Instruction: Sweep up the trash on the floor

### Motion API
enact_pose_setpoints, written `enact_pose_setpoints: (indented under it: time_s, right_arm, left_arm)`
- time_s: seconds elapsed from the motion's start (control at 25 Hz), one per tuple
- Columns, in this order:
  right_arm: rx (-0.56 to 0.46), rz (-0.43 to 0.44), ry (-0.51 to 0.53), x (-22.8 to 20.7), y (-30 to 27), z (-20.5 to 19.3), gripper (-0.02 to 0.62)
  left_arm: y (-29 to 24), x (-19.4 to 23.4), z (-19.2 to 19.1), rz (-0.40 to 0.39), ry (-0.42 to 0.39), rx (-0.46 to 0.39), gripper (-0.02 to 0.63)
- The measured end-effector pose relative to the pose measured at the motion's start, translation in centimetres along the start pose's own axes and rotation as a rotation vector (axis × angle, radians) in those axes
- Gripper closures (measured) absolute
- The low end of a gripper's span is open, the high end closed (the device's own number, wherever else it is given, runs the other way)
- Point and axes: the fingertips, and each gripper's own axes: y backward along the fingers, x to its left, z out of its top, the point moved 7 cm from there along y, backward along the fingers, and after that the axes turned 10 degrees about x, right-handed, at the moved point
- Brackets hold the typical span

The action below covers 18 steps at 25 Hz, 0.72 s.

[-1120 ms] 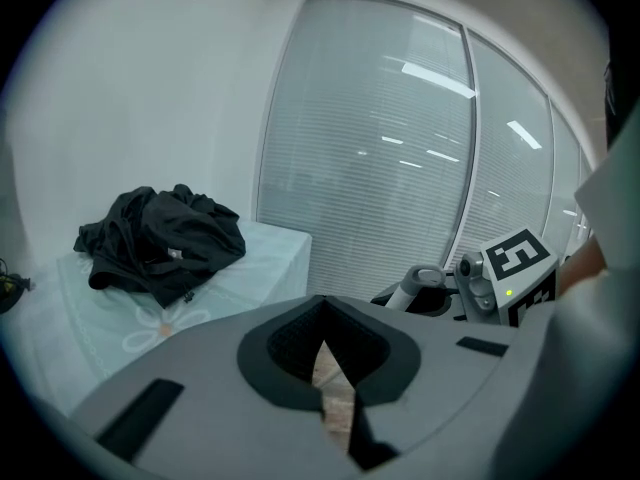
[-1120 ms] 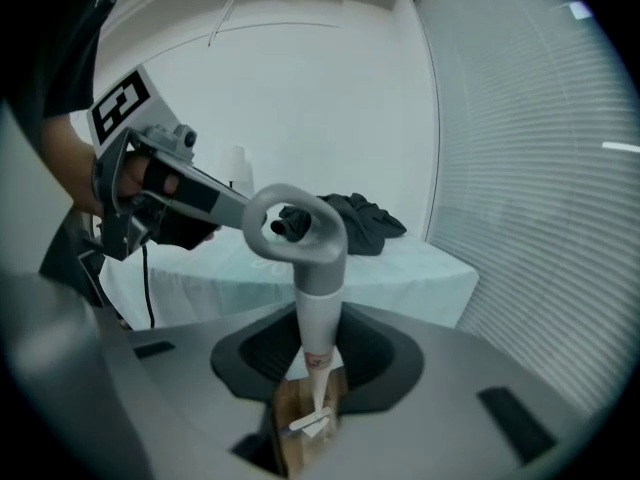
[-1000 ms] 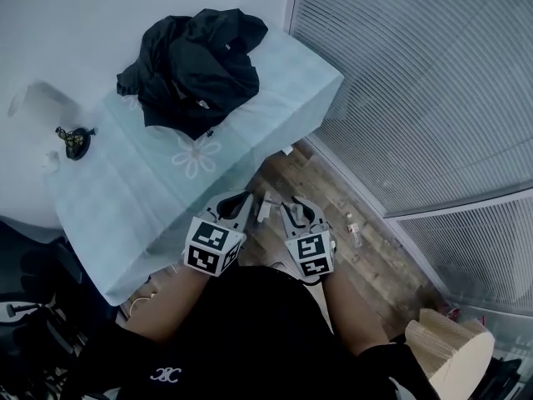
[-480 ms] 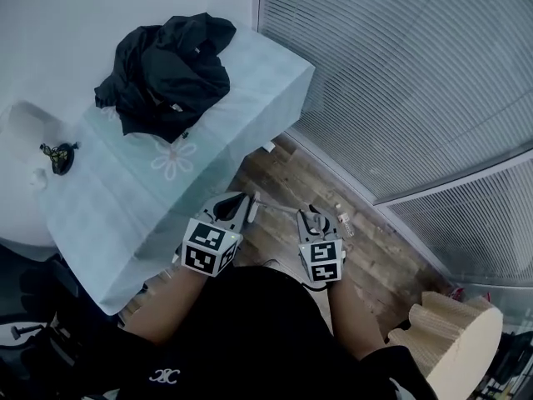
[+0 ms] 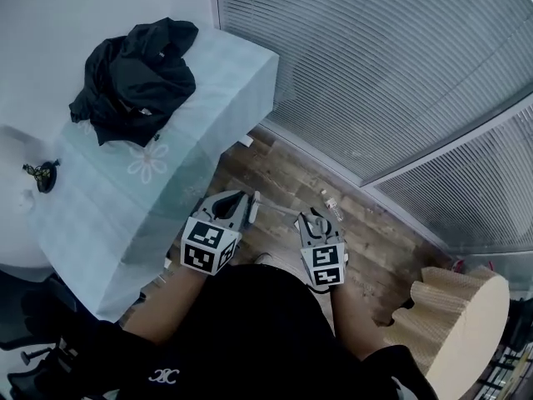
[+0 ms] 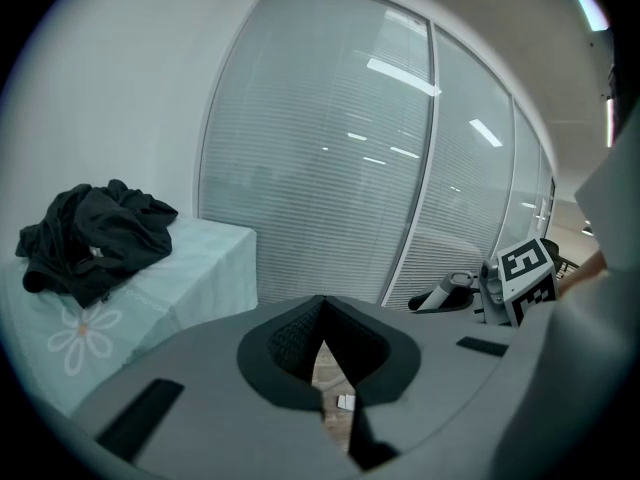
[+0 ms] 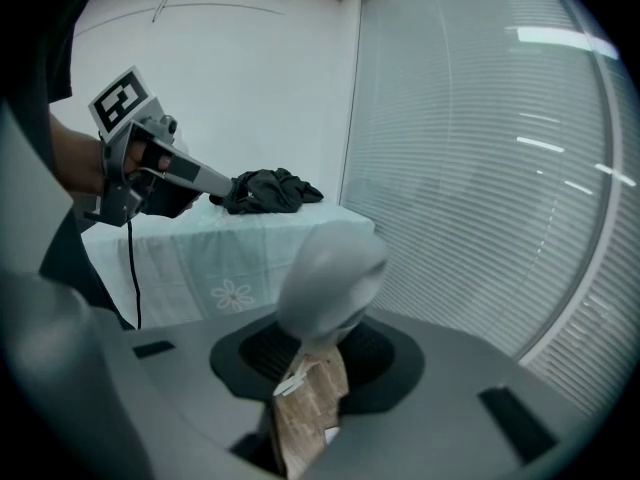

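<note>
Just above the right gripper (image 5: 313,220) in the head view, a couple of pale scraps (image 5: 331,206) lie on the wooden floor (image 5: 275,169), close under the slatted blinds (image 5: 375,73). They sit up and slightly right of its fingers. The left gripper (image 5: 240,205) is farther from them, hard by the cloth-covered counter (image 5: 208,98). The scraps are too small to judge a long axis. Another scrap (image 5: 244,142) lies at upper centre, by the counter's corner. The left fingers meet at their tips with nothing between them, only a sliver of floor showing. The right fingers leave a wider wedge, but a blurred grey lump (image 7: 330,273) covers their tips, so I can't tell whether they pinch it. I'd say the right gripper has the shorter reach.
</note>
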Motion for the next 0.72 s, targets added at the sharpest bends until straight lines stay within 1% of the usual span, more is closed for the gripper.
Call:
enact_pose_setpoints:
  time_s: [0.16, 0.4, 0.72]
  right_arm:
    - [0.007, -0.041, 0.022, -0.8, 1.7, -1.1, 0.482]
    - [0.037, -0.103, 0.025, -2.2, 3.8, -2.8, 0.482]
    - [0.073, -0.162, 0.015, -4.2, 4.8, -4.1, 0.48]
  left_arm:
    - [-0.9, -1.9, -0.1, -0.032, -0.018, 0.007, 0.612]
    - [-1.9, -3.9, -0.2, -0.073, -0.029, 0.011, 0.612]
    - [-2.9, -4.8, -0.5, -0.096, -0.023, 0.014, 0.611]
